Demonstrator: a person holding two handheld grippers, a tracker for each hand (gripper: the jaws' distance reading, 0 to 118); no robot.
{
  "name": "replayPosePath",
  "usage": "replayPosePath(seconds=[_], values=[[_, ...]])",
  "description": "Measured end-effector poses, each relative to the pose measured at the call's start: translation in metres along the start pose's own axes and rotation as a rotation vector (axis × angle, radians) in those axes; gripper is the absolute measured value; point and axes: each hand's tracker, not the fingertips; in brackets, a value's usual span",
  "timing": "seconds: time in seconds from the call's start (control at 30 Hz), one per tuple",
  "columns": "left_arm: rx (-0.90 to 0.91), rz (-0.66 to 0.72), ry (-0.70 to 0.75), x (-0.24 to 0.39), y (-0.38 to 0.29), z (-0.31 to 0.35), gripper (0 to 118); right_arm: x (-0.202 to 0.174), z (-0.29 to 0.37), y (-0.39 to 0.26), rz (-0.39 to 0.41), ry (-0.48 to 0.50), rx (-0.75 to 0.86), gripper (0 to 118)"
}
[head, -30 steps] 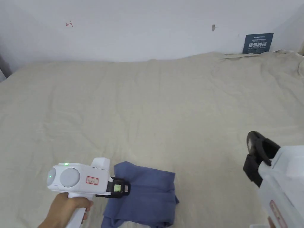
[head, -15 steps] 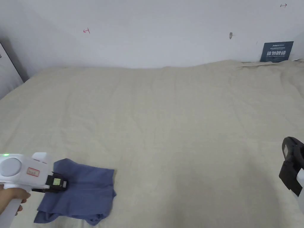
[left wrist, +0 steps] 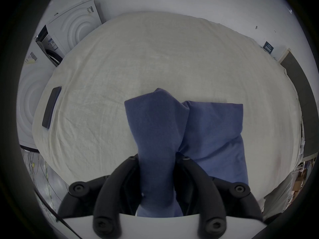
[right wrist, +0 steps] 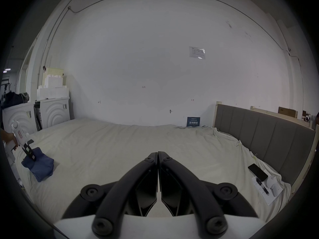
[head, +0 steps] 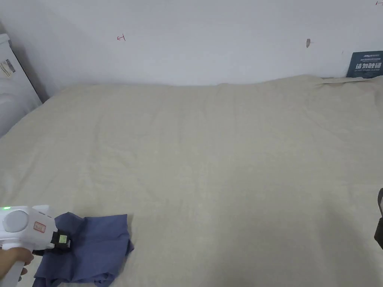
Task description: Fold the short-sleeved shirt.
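Observation:
The blue short-sleeved shirt [head: 95, 244] lies folded into a small bundle at the near left of the beige bed [head: 224, 157]. My left gripper [head: 64, 239] is shut on the bundle's left edge. In the left gripper view the jaws clamp a raised fold of the shirt [left wrist: 215, 130] at the left gripper [left wrist: 157, 158]. My right gripper [right wrist: 158, 154] has its jaws pressed together with nothing between them, and hovers over the bed far right of the shirt [right wrist: 40, 166]. A sliver of the right gripper [head: 380, 224] shows at the head view's right edge.
White appliances [left wrist: 72, 30] stand past the bed's left side, and a dark phone [left wrist: 51, 107] lies near that edge. A grey headboard [right wrist: 259, 135] bounds the right side, with a phone and papers [right wrist: 258, 172] beside it. A blue sign [head: 368, 64] leans on the wall.
My left gripper has dragged the folded shirt leftward across the bed. The head camera has turned a little left. The right gripper has slipped almost out of the head view at the right edge.

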Motion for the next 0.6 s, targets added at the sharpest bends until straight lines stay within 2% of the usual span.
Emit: replayPosePath(seconds=[0.03, 0.1, 0.13, 0.17, 0.2, 0.23, 0.47, 0.6], values=[[-0.001, 0.007, 0.002, 0.000, 0.000, 0.000, 38, 0.000, 0.001, 0.001, 0.000, 0.002, 0.000, 0], [0.006, 0.021, 0.057, 0.000, -0.005, -0.001, 59, 0.000, 0.001, 0.002, -0.007, 0.009, 0.001, 0], [0.018, 0.023, 0.083, 0.000, -0.006, -0.001, 72, 0.000, 0.002, 0.003, -0.006, 0.009, 0.002, 0], [0.039, 0.025, 0.108, 0.000, -0.007, 0.002, 92, 0.001, 0.003, 0.004, -0.005, 0.011, 0.003, 0], [0.053, 0.028, 0.116, 0.000, -0.007, 0.005, 107, 0.002, 0.004, 0.005, -0.006, 0.013, 0.006, 0], [0.078, 0.036, 0.125, -0.002, -0.006, 0.008, 116, 0.002, 0.005, 0.007, -0.008, 0.012, 0.008, 0], [0.421, 0.079, 0.151, 0.019, -0.015, 0.078, 118, 0.008, 0.010, 0.019, -0.003, 0.012, 0.019, 0], [0.663, 0.087, 0.117, 0.053, -0.032, 0.132, 118, 0.012, 0.012, 0.029, 0.003, 0.013, 0.033, 0]])
